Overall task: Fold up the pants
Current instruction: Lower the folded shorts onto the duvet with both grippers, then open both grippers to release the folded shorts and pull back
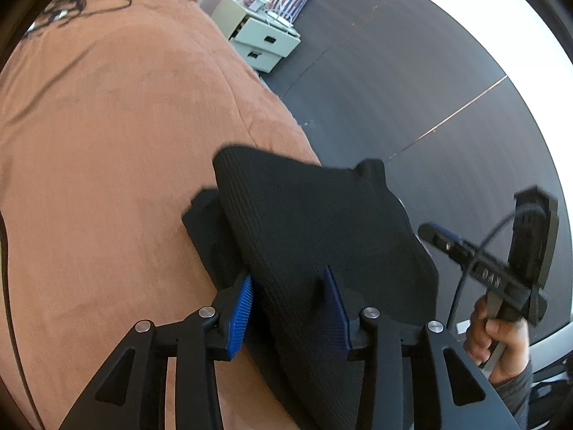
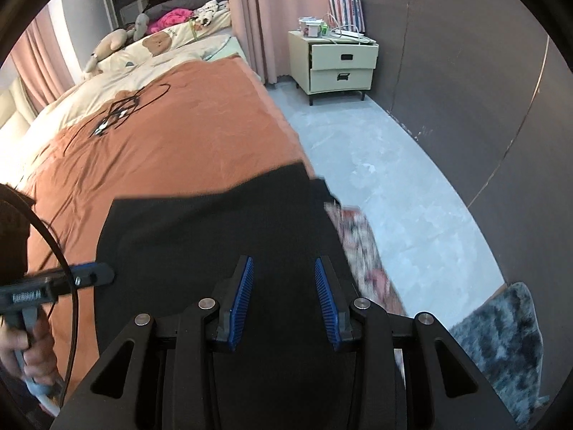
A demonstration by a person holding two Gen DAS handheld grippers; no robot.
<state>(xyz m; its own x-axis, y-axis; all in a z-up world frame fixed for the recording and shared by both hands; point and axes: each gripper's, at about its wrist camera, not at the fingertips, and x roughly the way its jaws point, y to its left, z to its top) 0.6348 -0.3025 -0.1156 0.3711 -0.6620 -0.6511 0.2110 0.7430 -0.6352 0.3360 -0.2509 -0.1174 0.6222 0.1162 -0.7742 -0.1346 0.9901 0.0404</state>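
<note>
Black pants [image 1: 304,222] lie folded near the bed's right edge on an orange-brown bedspread [image 1: 107,143]. In the left wrist view my left gripper [image 1: 290,283] is open, its blue pads [image 1: 241,308] either side of a raised fold of the pants. The right gripper shows at the right of that view [image 1: 451,243], held in a hand. In the right wrist view my right gripper [image 2: 284,279] is open over the flat black pants [image 2: 215,236], holding nothing. The left gripper [image 2: 89,274] reaches in at the pants' left edge.
A cream two-drawer nightstand [image 2: 336,64] with clutter and a striped bag stands on the floor past the bed. Black cables [image 2: 121,111] lie on the bedspread. Pillows and soft toys [image 2: 143,39] are at the head. A grey rug [image 2: 501,340] lies on the floor.
</note>
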